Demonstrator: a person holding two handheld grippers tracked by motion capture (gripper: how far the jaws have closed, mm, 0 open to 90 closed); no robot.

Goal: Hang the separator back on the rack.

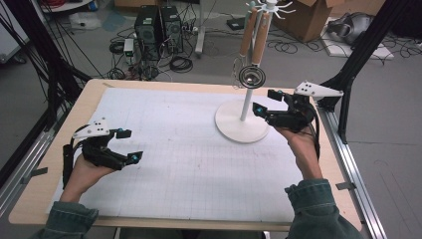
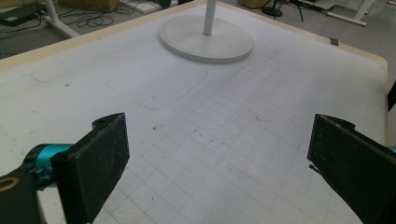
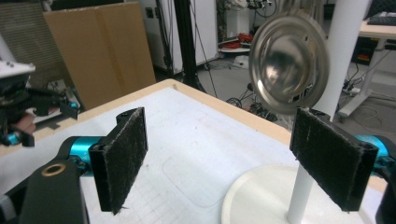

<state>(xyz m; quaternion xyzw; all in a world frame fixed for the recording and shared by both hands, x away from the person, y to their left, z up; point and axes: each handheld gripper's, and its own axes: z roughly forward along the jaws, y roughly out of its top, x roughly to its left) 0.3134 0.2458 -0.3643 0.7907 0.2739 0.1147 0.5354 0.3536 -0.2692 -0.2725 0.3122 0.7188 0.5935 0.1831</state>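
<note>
A white rack with a round base and a thin pole stands at the back right of the mat. Two wooden-handled utensils hang from its top, their metal ends level with mid-pole. My right gripper hovers open just right of the pole, above the base. Along its jaws, a shiny metal ladle bowl hangs just beyond my right gripper, by the pole. My left gripper is open and empty at the mat's front left. The rack base lies far ahead of my left gripper.
A white gridded mat covers the wooden table. Black frame posts rise at the table's right and left sides. Computer towers, cables and a cardboard box sit on the floor behind.
</note>
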